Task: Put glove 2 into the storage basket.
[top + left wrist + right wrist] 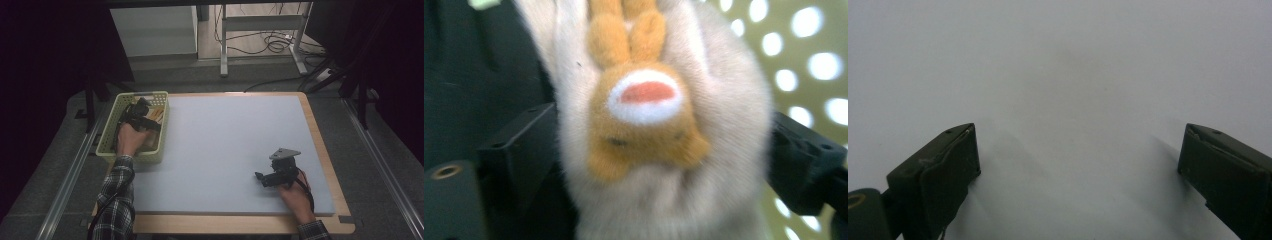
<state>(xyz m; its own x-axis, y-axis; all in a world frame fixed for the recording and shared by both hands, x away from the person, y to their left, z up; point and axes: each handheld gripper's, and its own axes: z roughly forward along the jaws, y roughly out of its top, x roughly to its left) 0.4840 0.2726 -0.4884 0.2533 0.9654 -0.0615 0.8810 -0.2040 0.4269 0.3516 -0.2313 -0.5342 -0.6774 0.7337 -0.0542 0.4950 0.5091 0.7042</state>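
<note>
A plush toy (pixel 644 125), grey-white fur with a tan face and a white and red muzzle, sits between the jaws of my left gripper (pixel 664 145). The jaws stand wide at either flank of the toy without squeezing it. In the high view the left gripper (pixel 137 112) reaches down into a pale green perforated basket (pixel 111 131) at the table's left. The basket wall (pixel 804 60) shows behind the toy. My right gripper (pixel 260 177) rests low over the grey mat (pixel 225 140) at the front right. Its jaws (pixel 1080 160) are open, with bare mat between them.
Tan and orange items (pixel 159 115) lie in the basket's right half. The mat lies on a wooden table (pixel 327 165). Beyond the far edge stand a desk frame (pixel 260 30) and loose cables (pixel 272 45) on the floor.
</note>
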